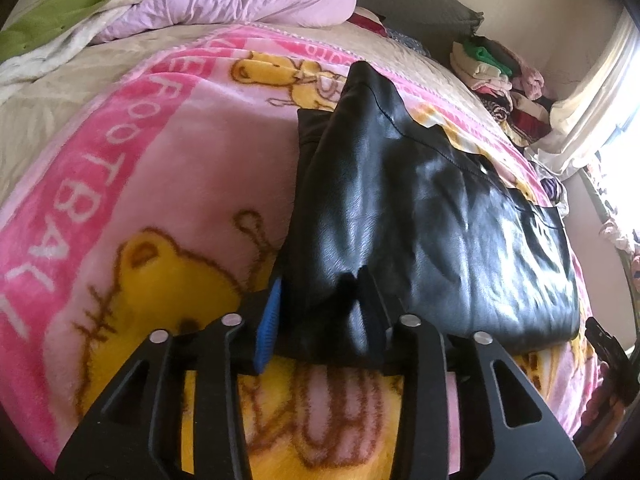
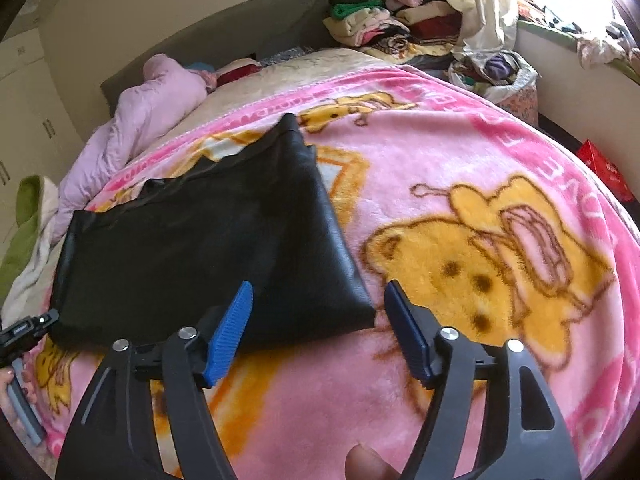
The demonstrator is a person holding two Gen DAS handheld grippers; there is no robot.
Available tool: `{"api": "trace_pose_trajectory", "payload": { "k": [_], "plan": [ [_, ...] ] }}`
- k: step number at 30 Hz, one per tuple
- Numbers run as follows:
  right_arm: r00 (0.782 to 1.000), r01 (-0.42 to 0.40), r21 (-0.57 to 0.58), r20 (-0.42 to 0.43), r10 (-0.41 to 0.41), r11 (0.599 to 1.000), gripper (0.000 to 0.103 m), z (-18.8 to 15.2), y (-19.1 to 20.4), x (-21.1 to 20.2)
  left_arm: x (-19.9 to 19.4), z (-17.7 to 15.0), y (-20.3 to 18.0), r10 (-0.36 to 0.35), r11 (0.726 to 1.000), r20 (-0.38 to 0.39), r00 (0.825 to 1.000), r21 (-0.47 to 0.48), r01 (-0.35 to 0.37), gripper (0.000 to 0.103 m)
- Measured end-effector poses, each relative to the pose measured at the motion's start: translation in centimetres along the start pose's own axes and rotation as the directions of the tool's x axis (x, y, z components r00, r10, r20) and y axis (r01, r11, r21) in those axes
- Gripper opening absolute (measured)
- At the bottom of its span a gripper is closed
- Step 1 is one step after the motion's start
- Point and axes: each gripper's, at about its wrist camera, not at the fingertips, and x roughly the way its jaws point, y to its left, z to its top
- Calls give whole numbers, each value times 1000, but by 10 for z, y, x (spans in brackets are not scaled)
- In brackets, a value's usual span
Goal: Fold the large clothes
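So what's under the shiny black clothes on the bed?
The black leather garment lies on a pink blanket with yellow bears. The blanket shows all around it. Whatever picture or thing sits directly underneath is covered, so I can't tell.

Daylight from blown-out window point(image 1: 618, 128), glare on black garment point(image 1: 420, 216), fisheye-curved edges, slight blur
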Motion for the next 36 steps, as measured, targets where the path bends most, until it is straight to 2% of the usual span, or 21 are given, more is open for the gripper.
{"api": "trace_pose_trajectory", "payload": {
  "k": [2, 4, 6, 8, 13, 18, 24, 28, 30, 33, 36],
  "plan": [
    [1000, -13, -26, 2, 14, 1000, 76, 0, 8, -4, -2, -1, 2, 9, 1000, -3, 1000, -6, -9, 50],
    [999, -35, -59, 2, 35, 998, 80, 0, 19, -7, -5, -1, 6, 19, 1000, 0, 1000, -19, -19, 57],
    [999, -50, -97, 2, 51, 994, 80, -1, 31, -10, -8, -2, 9, 19, 999, 2, 1000, -29, -19, 60],
    [998, -58, -140, 1, 58, 989, 86, -3, 45, -12, -11, -2, 13, 24, 999, 4, 1000, -41, -24, 76],
    [996, -89, -227, -6, 90, 970, 90, -7, 74, -12, -16, -1, 19, 23, 998, 4, 1000, -61, -23, 86],
    [996, -84, -308, -19, 82, 948, 93, -12, 93, -6, -12, -2, 22, 0, 997, -24, 1000, -75, -1, 91],
    [999, -42, -224, -39, 34, 974, 93, -7, 70, 8, 6, -4, 19, -47, 995, -90, 995, -91, 39, 92],
    [999, -28, -322, -25, 21, 946, 93, -15, 86, 8, 18, -4, 14, -56, 994, -110, 992, -100, 45, 93],
    [999, 27, -345, -11, -33, 938, 94, -17, 88, 11, 23, -2, 15, -64, 992, -111, 992, -118, 51, 93],
    [993, 115, -285, 18, -114, 952, 94, -11, 69, 18, 26, 0, 17, -74, 988, -104, 992, -141, 59, 93],
    [993, 120, -143, -1, -122, 982, 94, -3, 32, 27, 30, 1, 18, -69, 985, -91, 993, -164, 54, 93]
  ]
}}
